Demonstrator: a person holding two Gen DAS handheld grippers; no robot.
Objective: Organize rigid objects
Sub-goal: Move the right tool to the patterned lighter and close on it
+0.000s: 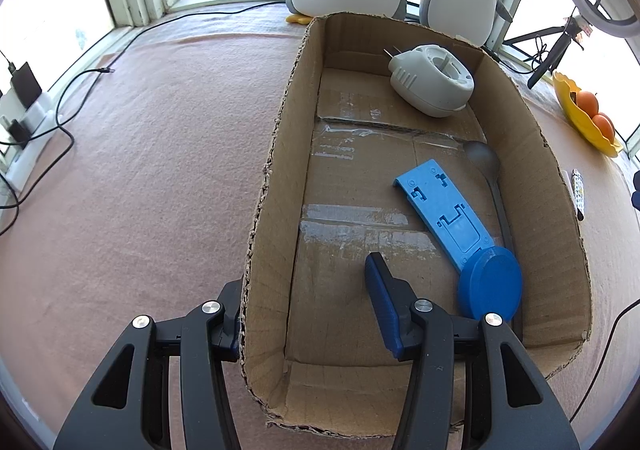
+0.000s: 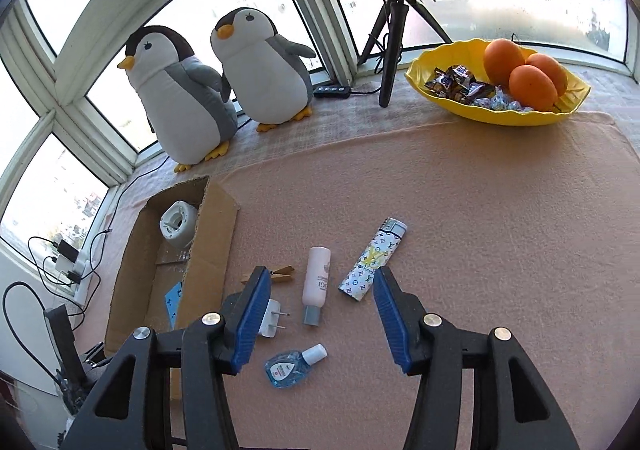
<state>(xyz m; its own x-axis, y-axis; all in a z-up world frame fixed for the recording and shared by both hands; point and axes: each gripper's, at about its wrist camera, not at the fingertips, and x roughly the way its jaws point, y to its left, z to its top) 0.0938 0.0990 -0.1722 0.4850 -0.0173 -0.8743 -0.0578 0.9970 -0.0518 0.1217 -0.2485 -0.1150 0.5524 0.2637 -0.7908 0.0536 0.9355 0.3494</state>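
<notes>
My right gripper (image 2: 316, 314) hangs nearest, fingers spread and empty, over loose items on the pink cloth (image 2: 480, 230). The small blue bottle (image 2: 294, 365) lies just below the gap. The pink bottle (image 2: 316, 284) lies directly ahead between the fingers — long axis running away from me, cap nearest. The patterned lighter (image 2: 372, 260) lies beside it, slanted. My left gripper (image 1: 308, 298) straddles the cardboard box (image 1: 272, 178) wall, spread; the box lies to the left. Right hand is nearer.
</notes>
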